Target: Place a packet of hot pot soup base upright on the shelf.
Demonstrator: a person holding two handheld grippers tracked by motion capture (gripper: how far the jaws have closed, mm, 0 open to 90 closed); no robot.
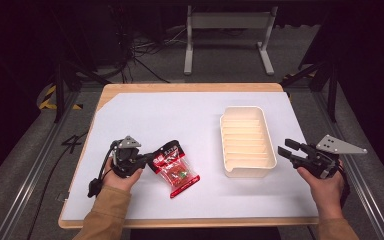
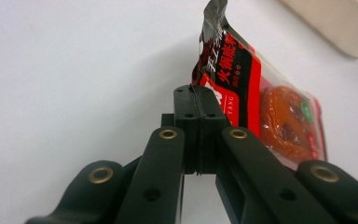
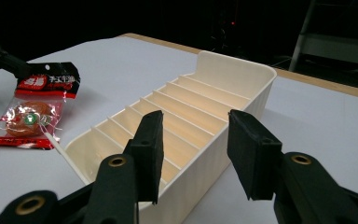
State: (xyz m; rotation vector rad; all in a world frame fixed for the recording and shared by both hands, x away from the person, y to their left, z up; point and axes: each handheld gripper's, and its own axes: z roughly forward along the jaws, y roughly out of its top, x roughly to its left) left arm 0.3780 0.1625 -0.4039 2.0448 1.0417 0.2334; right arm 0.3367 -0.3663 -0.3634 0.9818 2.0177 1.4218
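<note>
Tan sleeves; each black hand-held gripper bears brass rivets and a grey plate

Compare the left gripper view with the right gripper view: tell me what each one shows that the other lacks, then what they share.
Left gripper view alone: the left gripper, jaws shut on the top edge of the snack packet.

Right gripper view alone: the right gripper, jaws open with nothing between them, and the ribbed inside of the cream tray.

Both: the red and black packet, the tray and the white table cover.
</note>
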